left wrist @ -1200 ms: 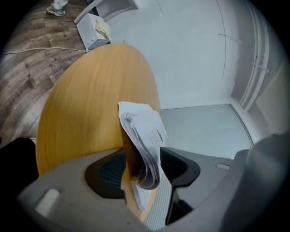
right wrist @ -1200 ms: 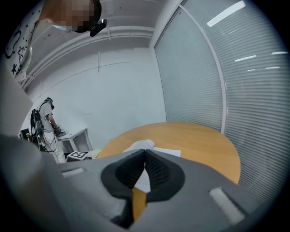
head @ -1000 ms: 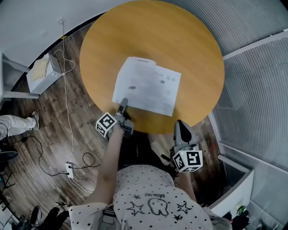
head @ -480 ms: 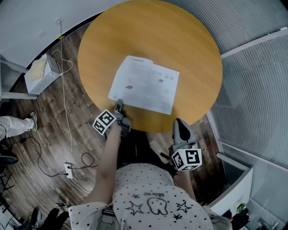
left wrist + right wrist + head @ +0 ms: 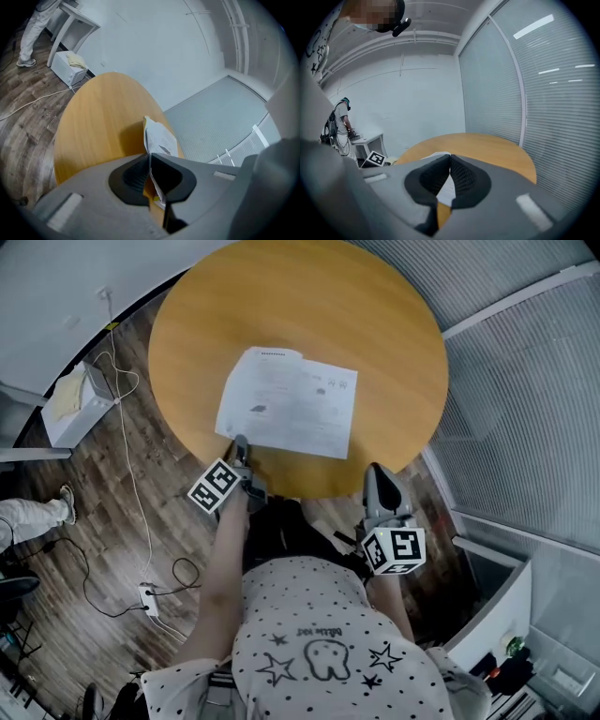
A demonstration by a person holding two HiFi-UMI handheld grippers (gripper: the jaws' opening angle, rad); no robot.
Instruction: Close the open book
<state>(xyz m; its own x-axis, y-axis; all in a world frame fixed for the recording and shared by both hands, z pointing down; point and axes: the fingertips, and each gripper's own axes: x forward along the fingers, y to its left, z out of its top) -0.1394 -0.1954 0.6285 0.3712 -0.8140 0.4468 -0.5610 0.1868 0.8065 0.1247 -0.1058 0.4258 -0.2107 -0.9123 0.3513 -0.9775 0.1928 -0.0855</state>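
Open book lay flat, closing not yet done; my left gripper had just clamped its near-left page corner, right gripper empty, jaws together

Round wooden worktop. Floor is dark wood planks, with a power strip lying on it. Small white cabinet against a plain white wall. Slatted blinds on the right, catching strip-light reflections.
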